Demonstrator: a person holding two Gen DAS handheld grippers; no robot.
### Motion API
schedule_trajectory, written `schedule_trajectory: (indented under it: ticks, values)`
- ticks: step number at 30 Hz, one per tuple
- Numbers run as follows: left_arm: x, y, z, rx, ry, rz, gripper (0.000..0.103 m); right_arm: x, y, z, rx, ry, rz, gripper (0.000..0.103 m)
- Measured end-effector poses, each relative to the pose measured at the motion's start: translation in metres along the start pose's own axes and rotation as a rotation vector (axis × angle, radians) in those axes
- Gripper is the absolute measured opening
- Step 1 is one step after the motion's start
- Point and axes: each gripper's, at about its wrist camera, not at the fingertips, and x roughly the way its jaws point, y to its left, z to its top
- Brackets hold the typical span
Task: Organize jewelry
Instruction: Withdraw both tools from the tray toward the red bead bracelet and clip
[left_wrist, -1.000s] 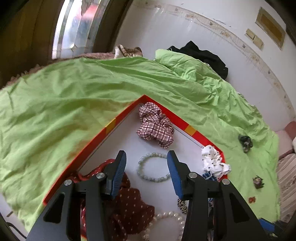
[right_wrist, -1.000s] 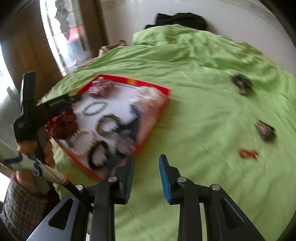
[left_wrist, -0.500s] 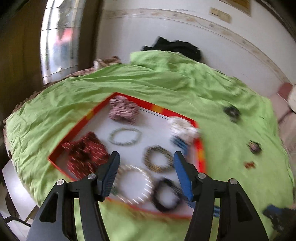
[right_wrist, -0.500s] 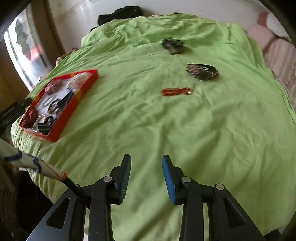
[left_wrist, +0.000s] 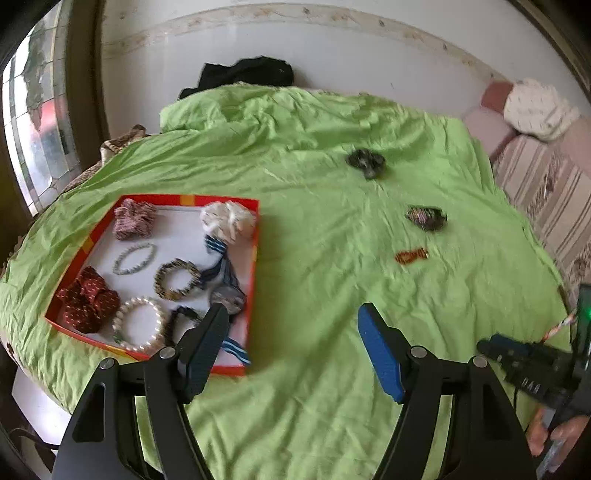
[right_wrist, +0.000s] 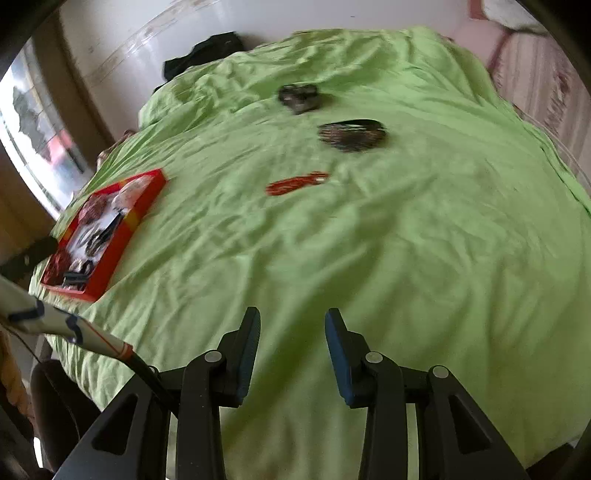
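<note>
A red-rimmed tray (left_wrist: 255, 258) lies on the green sheet at the left. It holds scrunchies, bead bracelets and a pearl bracelet (left_wrist: 138, 325). Loose on the sheet to its right are a dark scrunchie (left_wrist: 365, 162), a brown striped piece (left_wrist: 424, 218) and a small orange-red bracelet (left_wrist: 412, 255). My left gripper (left_wrist: 291, 328) hangs over bare sheet beside the tray's right rim, its jaws opening with nothing between them. My right gripper (right_wrist: 291, 332) is open over the near sheet, short of the red bracelet (right_wrist: 295, 182), the striped piece (right_wrist: 351, 134) and the dark scrunchie (right_wrist: 299, 96). Its view shows the tray (right_wrist: 122, 229) far left.
A black garment (left_wrist: 243, 74) lies against the white wall behind the bed. Pillows (left_wrist: 535, 107) and a striped cover are at the right, a window (left_wrist: 33, 147) at the left. A hand (left_wrist: 554, 435) holds the other gripper at the left wrist view's lower right.
The left gripper pulled back from close over the tray and shifted right, its jaws spreading wider. The right gripper swung away from the tray toward the loose pieces on the sheet.
</note>
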Motion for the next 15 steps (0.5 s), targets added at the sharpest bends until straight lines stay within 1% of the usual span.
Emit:
schedule_trajectory:
  ticks: [7,11,15]
  values:
    - [0.011,-0.026,-0.012,0.03,0.067,0.005,0.072,0.0,-0.045,-0.004,0.101,-0.002,-0.026,0.042]
    - [0.018,-0.038,-0.019,0.064,0.111,0.001,0.072,0.002,-0.056,-0.003,0.106,-0.011,-0.039,0.042]
    - [0.024,-0.048,-0.023,0.09,0.134,0.005,0.072,0.005,-0.067,-0.001,0.129,-0.02,-0.036,0.042]
